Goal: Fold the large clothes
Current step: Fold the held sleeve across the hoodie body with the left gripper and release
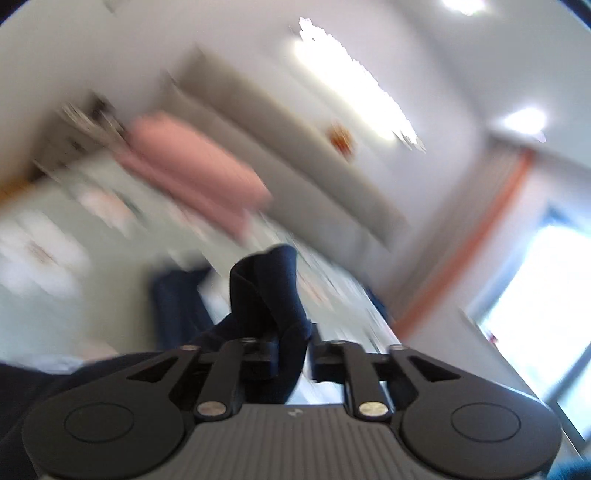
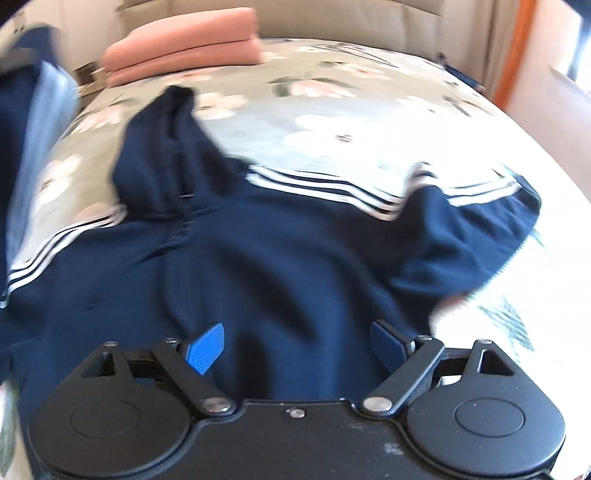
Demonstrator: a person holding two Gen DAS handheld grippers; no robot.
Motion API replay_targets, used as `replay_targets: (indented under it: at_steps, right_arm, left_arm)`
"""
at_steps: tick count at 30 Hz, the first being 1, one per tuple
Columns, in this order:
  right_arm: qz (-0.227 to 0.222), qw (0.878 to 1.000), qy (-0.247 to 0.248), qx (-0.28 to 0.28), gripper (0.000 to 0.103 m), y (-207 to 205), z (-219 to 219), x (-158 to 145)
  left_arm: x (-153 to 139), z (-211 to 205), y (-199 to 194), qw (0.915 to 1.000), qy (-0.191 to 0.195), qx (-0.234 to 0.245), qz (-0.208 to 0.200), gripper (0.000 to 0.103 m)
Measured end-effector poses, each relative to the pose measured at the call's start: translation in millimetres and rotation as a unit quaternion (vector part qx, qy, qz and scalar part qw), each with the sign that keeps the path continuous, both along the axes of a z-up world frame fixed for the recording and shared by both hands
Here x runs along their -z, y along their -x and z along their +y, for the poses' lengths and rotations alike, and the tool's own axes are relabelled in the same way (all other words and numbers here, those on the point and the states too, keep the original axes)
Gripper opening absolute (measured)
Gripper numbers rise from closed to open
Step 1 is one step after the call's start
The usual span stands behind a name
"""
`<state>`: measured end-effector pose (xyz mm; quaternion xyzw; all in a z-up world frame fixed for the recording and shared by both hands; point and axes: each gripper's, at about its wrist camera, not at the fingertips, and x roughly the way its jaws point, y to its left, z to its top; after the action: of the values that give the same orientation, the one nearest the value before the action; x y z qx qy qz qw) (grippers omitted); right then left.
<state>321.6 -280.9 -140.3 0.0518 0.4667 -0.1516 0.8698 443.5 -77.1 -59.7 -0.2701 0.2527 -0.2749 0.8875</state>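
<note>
A navy hooded jacket (image 2: 258, 251) with white stripes along its sleeves lies spread on a floral bedspread (image 2: 332, 122), its hood pointing toward the headboard. My right gripper (image 2: 297, 347) is open just above the jacket's body, its blue pads (image 2: 207, 347) apart and holding nothing. My left gripper (image 1: 291, 350) is shut on a bunched fold of the navy jacket (image 1: 273, 291) and holds it lifted, tilted up toward the wall. The left wrist view is badly blurred.
A stack of folded pink cloth (image 2: 184, 40) lies at the head of the bed, also in the left wrist view (image 1: 192, 166). A beige padded headboard (image 2: 332, 18) stands behind. An orange curtain (image 1: 480, 236) and bright window are at the right.
</note>
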Motion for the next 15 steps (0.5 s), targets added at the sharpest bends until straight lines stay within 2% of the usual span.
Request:
replay_targets:
  at_steps: [1, 2, 3, 4, 6, 8, 11, 13, 15]
  right_arm:
    - [0.003, 1.0, 0.0, 0.006, 0.102, 1.0, -11.0, 3.4]
    - [0.006, 1.0, -0.003, 0.008, 0.102, -0.2, -20.1, 7.8]
    - [0.009, 1.0, -0.006, 0.008, 0.102, -0.9, -27.7, 11.2]
    - [0.01, 1.0, -0.01, 0.006, 0.102, -1.5, -33.9, 14.2]
    - [0.01, 0.999, -0.031, -0.003, 0.102, -5.7, -44.5, 20.2]
    - [0.005, 0.998, -0.061, -0.018, 0.102, -12.1, -50.1, 24.1]
    - [-0.02, 0.993, -0.099, -0.059, 0.102, -36.8, -44.0, 30.5]
    - [-0.031, 0.99, -0.107, -0.084, 0.102, -55.6, -35.4, 33.8]
    - [-0.027, 0.988, -0.116, -0.094, 0.102, -78.7, -32.1, 43.1]
  left_arm:
    - [17.7, -21.8, -6.1, 0.9993, 0.001, 0.034, 0.017, 0.067]
    - [37.4, -38.6, -13.9, 0.9977, -0.011, 0.05, 0.044, 0.08]
    - [54.3, -48.7, -15.9, 0.9962, -0.023, 0.052, 0.065, 0.084]
    - [71.5, -55.3, -16.0, 0.9942, -0.035, 0.05, 0.088, 0.079]
    - [96.3, -50.6, -12.5, 0.9891, -0.047, 0.049, 0.131, 0.075]
    - [107.5, -24.7, -16.0, 0.9869, -0.047, 0.04, 0.149, 0.075]
    - [120.0, 19.8, -27.6, 0.9807, -0.086, 0.013, 0.175, 0.076]
    - [128.7, 44.7, -24.9, 0.9756, -0.104, -0.008, 0.193, 0.075]
    - [131.8, 72.1, -9.8, 0.9719, -0.103, -0.031, 0.21, 0.075]
